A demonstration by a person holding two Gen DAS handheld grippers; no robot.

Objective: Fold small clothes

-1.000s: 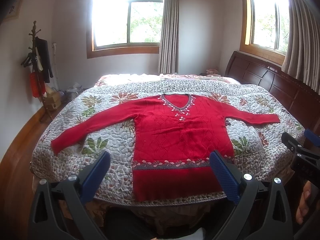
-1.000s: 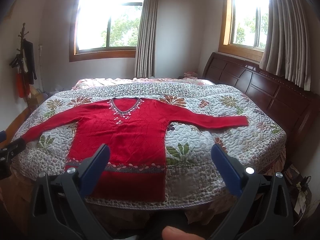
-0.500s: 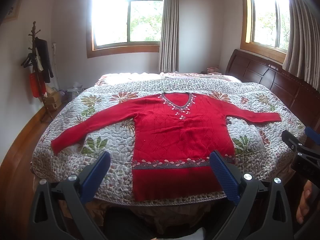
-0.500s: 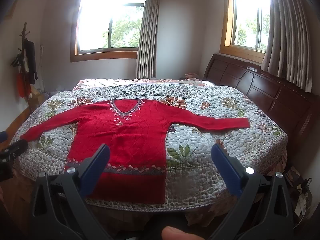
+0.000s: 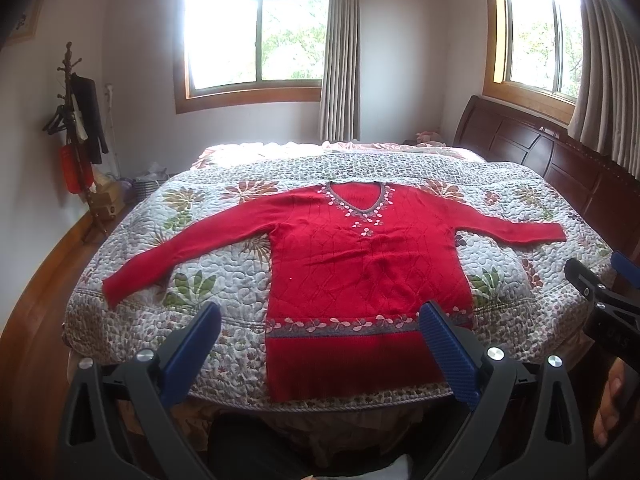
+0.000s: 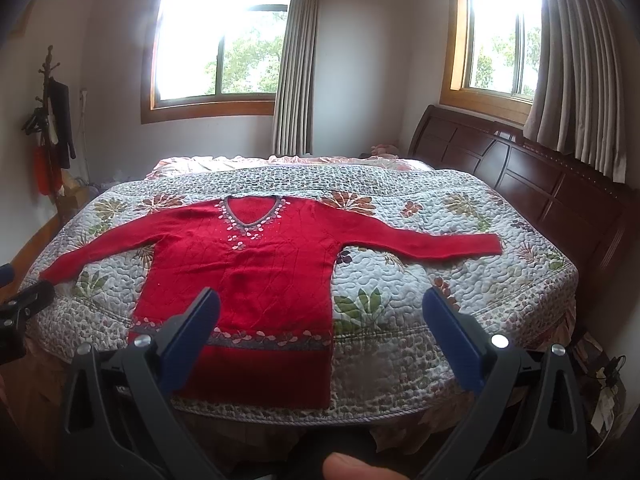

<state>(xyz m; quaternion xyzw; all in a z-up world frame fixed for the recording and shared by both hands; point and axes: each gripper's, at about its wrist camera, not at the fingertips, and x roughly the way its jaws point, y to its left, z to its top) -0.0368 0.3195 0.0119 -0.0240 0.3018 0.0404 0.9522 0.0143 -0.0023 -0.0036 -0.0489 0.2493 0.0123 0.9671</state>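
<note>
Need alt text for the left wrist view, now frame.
A red sweater lies flat, sleeves spread, on a floral quilted bed, its hem hanging over the near edge. The open left gripper frames it from below, holding nothing; the right gripper shows at the right edge.

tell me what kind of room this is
A bedroom, most likely in a home: a bed with a floral quilt and dark wooden headboard, curtained windows, and a coat stand in the corner. A red sweater lies spread on the quilt.
</note>
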